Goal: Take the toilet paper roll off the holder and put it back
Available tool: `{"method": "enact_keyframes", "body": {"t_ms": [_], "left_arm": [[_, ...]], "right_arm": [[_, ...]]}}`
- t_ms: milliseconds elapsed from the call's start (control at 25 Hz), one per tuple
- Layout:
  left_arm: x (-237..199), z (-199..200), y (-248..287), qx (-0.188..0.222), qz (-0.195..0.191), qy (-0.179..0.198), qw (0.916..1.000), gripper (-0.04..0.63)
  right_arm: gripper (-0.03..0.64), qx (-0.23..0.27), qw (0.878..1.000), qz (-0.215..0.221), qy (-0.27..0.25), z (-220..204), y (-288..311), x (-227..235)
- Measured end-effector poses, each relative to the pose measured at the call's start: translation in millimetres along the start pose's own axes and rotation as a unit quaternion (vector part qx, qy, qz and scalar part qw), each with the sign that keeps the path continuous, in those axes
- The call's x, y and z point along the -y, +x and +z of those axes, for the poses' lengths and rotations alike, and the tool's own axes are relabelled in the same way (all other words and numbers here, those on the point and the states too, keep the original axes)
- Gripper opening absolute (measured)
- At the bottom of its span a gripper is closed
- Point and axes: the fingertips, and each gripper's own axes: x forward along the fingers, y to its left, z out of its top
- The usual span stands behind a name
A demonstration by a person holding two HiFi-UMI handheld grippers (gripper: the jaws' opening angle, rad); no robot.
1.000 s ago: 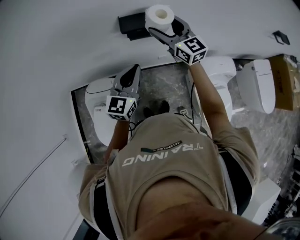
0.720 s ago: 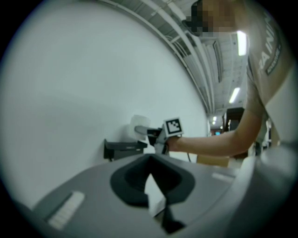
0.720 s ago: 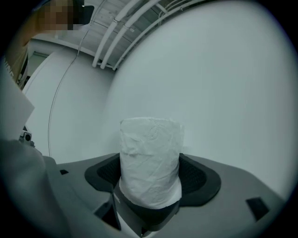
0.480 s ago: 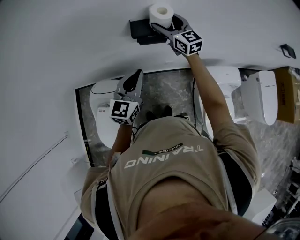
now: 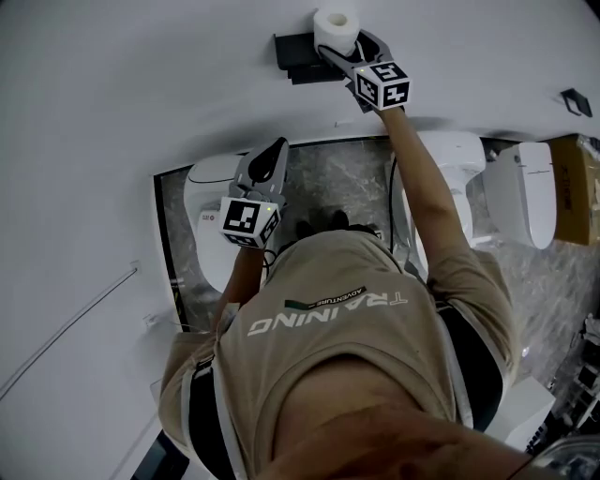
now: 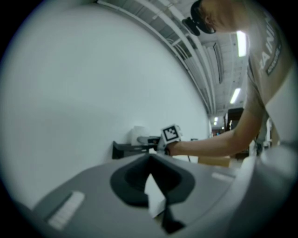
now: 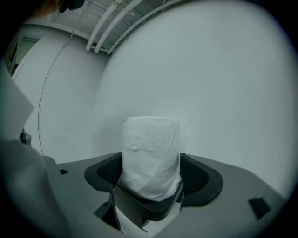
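A white toilet paper roll (image 5: 335, 26) is held up against the white wall, right beside the black wall holder (image 5: 295, 52). My right gripper (image 5: 345, 47) is shut on the roll, which in the right gripper view stands upright between the jaws (image 7: 151, 155). Whether the roll touches the holder I cannot tell. My left gripper (image 5: 274, 155) hangs lower at chest height, shut and holding nothing. From the left gripper view, the roll (image 6: 138, 135), the holder (image 6: 126, 149) and the right gripper's marker cube (image 6: 171, 134) show ahead on the wall.
A white toilet (image 5: 202, 220) stands below the left gripper on a dark marble floor (image 5: 328, 183). More white toilets (image 5: 452, 155) (image 5: 523, 178) and a cardboard box (image 5: 572, 164) are at the right. A thin cable (image 5: 66, 328) runs along the wall at the left.
My right gripper has carried the roll farther along the wall, closer to the black holder. The left gripper has barely shifted.
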Motion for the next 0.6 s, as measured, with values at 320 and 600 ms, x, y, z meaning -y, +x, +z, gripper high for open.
{"method": "enact_keyframes", "body": {"t_ms": [320,600], "left_arm": [[6,-12,-20,-0.002,-0.038,0.001,0.9993,0.000],[40,-11,-41,0.010,-0.038,0.004,0.9992,0.000]], "right_arm": [[0.336,0.025,0.999,-0.038,0.008,5,-70,-28],[0.334,0.078,0.996,0.000,0.042,19,-158,-93]]}}
